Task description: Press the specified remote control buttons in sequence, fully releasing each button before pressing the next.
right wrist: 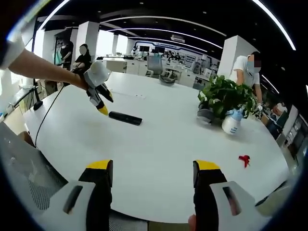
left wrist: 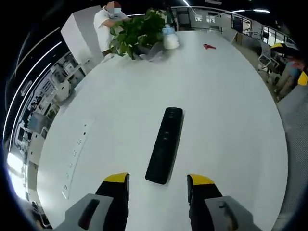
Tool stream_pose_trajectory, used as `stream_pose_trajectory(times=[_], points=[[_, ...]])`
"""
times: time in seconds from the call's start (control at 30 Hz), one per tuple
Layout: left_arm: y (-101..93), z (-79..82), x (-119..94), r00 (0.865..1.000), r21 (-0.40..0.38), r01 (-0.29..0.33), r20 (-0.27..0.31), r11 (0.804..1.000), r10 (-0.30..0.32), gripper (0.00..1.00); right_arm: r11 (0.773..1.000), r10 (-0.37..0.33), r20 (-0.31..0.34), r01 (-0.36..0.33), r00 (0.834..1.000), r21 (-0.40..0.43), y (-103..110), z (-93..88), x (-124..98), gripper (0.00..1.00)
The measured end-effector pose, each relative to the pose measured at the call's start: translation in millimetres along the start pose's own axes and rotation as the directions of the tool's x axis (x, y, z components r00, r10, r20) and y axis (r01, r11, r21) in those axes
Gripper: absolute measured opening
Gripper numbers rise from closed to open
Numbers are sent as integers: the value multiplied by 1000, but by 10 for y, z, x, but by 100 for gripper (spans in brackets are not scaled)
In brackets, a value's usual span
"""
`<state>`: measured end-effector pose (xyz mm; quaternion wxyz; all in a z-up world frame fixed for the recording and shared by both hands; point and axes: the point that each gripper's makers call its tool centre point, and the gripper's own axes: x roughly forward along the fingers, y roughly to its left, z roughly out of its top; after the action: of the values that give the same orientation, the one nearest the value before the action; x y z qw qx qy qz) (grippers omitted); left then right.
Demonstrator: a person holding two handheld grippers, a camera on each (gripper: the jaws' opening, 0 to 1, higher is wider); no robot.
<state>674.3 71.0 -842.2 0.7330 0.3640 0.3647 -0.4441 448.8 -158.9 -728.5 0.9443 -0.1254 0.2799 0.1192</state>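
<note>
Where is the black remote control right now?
The remote control lies flat on the white table, just ahead of the left hand-held gripper; the right gripper view shows it beside that gripper's yellow tips.

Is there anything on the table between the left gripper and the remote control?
Nothing visible. In the left gripper view the black remote control lies on bare white table just ahead of the open left gripper. The potted plant, spray bottle and small red object sit far beyond it.

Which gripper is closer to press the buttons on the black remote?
Left. The left hand-held gripper sits just short of the remote, jaws open and lined up with it. The right hand-held gripper is far back across the table.
</note>
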Motion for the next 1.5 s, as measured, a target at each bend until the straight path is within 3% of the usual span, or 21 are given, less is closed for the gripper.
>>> stream_pose_trajectory(times=[0.63,0.67,0.77,0.93,1.17,1.5], points=[[-24,-222,253,995,25,54,-87,998,-51,45,1000,-10,-17,10,1000,-13,0,-14,6,70],[-43,-191,268,996,12,67,-66,998,-66,44,1000,-10,-17,10,1000,-13,0,-15,6,70],[4,-214,273,995,12,52,-88,999,-51,44,1000,-10,-21,10,1000,-16,1,-21,6,70],[-57,-199,265,992,54,86,-101,995,-81,39,1000,-12,-20,11,1000,-16,0,-17,5,70],[-168,-200,271,983,81,142,-129,987,-131,24,1000,-8,-19,8,1000,-20,7,-13,5,69],[-160,-205,272,983,89,146,-124,985,-134,24,1000,3,-17,-4,1000,-30,35,-3,5,69]])
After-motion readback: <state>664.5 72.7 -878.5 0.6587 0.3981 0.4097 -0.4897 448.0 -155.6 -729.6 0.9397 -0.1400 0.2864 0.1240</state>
